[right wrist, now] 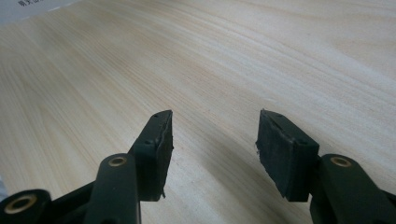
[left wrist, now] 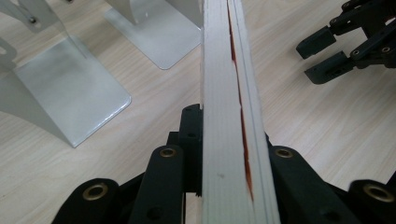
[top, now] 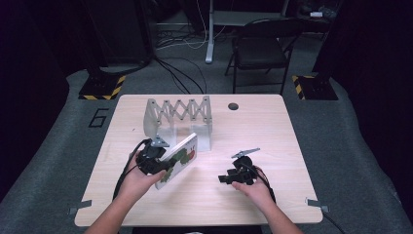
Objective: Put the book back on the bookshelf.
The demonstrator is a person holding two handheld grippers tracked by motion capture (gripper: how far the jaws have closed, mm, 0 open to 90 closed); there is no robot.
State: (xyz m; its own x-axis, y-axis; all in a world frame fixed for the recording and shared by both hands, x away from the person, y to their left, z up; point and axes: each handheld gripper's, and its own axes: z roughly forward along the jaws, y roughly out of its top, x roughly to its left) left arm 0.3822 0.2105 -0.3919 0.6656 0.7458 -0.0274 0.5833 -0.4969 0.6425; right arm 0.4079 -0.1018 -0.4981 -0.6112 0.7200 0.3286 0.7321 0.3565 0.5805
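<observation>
A: On the tabletop [top: 272, 126], left side: left gripper [top: 163, 165] has its fingers [left wrist: 189, 149] clamped on the book [top: 178, 161], held on edge just in front of the metal rack [top: 180, 114].

B: Right gripper [top: 225, 178]?

A: Fingers [right wrist: 156, 149] apart, holding nothing, low over bare wood.

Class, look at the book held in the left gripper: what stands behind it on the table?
Behind the book, clamped in the left gripper, stands a grey accordion-style metal rack on the table. The book covers part of the rack's base plates.
</observation>
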